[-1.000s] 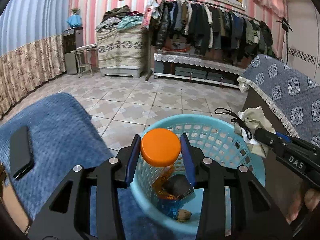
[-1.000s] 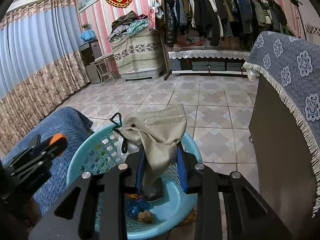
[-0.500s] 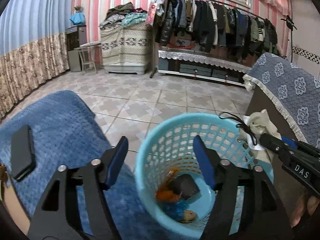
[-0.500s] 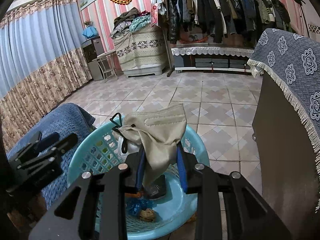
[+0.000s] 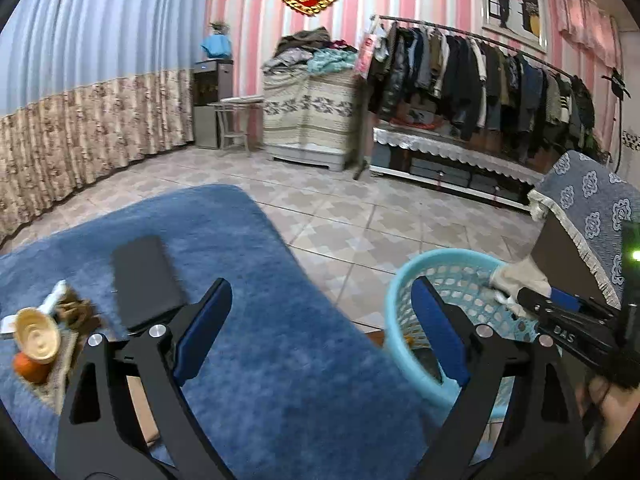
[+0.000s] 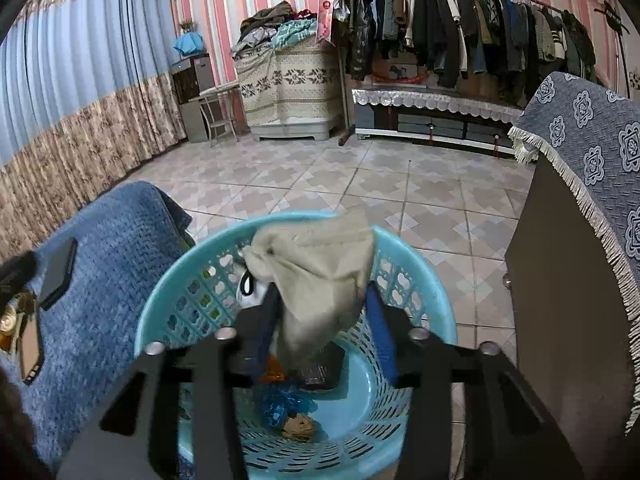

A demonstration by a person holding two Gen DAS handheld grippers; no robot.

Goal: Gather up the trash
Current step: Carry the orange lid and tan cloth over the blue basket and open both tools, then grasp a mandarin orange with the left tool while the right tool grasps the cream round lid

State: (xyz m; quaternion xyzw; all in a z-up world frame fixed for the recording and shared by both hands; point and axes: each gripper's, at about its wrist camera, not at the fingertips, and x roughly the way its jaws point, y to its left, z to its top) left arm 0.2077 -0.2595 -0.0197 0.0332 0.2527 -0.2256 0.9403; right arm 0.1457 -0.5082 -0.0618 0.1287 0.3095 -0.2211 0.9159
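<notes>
A light blue plastic trash basket [image 6: 404, 264] stands on the floor beside the blue-covered table; it also shows in the left wrist view [image 5: 400, 300]. It holds an orange piece [image 6: 274, 372], a dark item [image 6: 322, 368], a blue wrapper [image 6: 282, 404] and a brown scrap [image 6: 298, 428]. My right gripper [image 6: 320, 312] is over the basket with its jaws parted around a beige face mask [image 6: 320, 272] that still hangs between them. My left gripper [image 5: 316, 328] is open and empty over the blue cover [image 5: 260, 360], left of the basket.
On the cover lie a black phone [image 5: 146, 276], a tan cup-like item [image 5: 36, 338], an orange piece [image 5: 30, 368] and brown scraps [image 5: 74, 310]. A dark cabinet with a patterned blue cloth [image 6: 580, 168] stands right of the basket. Tiled floor lies beyond.
My left gripper opened and dropped the orange-capped item into the basket, then swung left over the blue cover. My right gripper moved over the basket and its jaws have spread around the mask.
</notes>
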